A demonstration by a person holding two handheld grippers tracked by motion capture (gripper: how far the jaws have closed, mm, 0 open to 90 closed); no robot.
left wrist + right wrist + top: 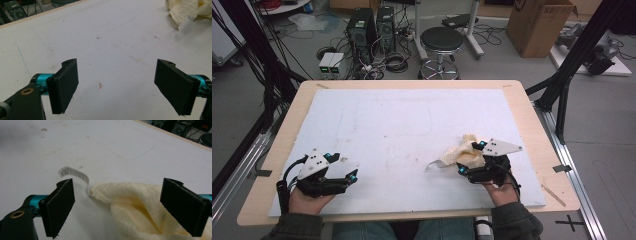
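Note:
A crumpled cream quilted cloth (460, 152) lies on the white board at the near right, with a white label (435, 163) sticking out to its left. My right gripper (472, 159) is open right at the cloth, its jaws standing wide on either side of the bunched fabric (130, 202); the label (75, 173) curls up beside the left jaw. My left gripper (348, 167) rests open at the near left of the board with nothing between its jaws. From the left gripper view the cloth (187, 11) lies far off at the top right.
The white board (402, 125) covers a wooden table (532, 130). Beyond the table stand a black stool (441, 42), computer towers (371, 27), cables and a cardboard box (539, 25). A black frame post (579, 50) rises at the right.

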